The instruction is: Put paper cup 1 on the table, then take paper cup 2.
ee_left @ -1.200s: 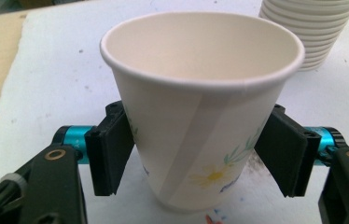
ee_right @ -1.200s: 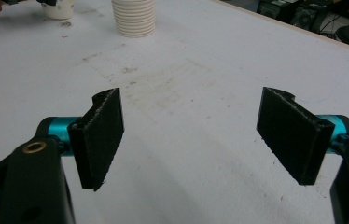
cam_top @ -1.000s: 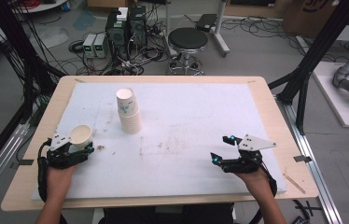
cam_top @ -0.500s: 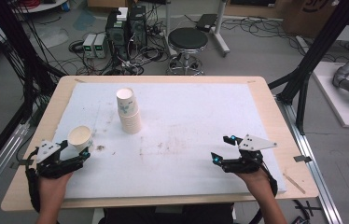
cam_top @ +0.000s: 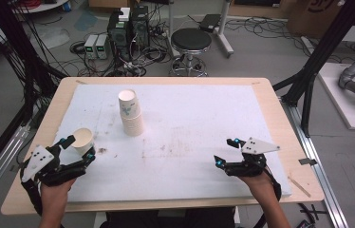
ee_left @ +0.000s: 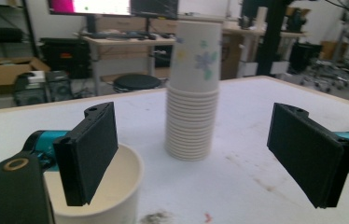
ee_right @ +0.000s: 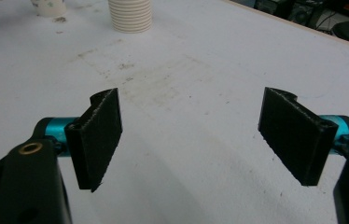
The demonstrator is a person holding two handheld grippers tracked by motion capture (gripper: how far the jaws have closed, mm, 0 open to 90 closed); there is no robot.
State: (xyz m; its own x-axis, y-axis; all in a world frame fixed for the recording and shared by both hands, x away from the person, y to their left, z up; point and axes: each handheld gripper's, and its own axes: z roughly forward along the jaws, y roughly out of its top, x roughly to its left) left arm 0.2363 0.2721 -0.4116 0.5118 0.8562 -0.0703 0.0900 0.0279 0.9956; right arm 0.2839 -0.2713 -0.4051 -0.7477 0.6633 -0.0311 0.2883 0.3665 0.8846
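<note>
A single white paper cup [cam_top: 83, 139] stands upright near the table's left front; in the left gripper view this cup [ee_left: 125, 186] is partly behind the left jaw. My left gripper [cam_top: 78, 148] is open. Its jaws have just been opening, and the pads are off the cup, which stands at their tips. A tall stack of paper cups [cam_top: 130, 114] with a flower print stands farther back, and that stack [ee_left: 193, 93] rises beyond the left gripper [ee_left: 198, 154]. My right gripper [cam_top: 226, 152] rests low at the right front, and this gripper [ee_right: 196, 135] is open with bare board between its jaws.
A white board [cam_top: 204, 109] with brown smudges covers the wooden table [cam_top: 280, 109]. Beyond the far edge stand a black stool [cam_top: 191, 40] and computer boxes [cam_top: 128, 26] with cables. Black frame posts [cam_top: 315, 66] flank the table's sides.
My left gripper has let go of the single cup, its jaws have spread wide, and the hand has drawn back toward the near-left corner. The right gripper has stayed put.
</note>
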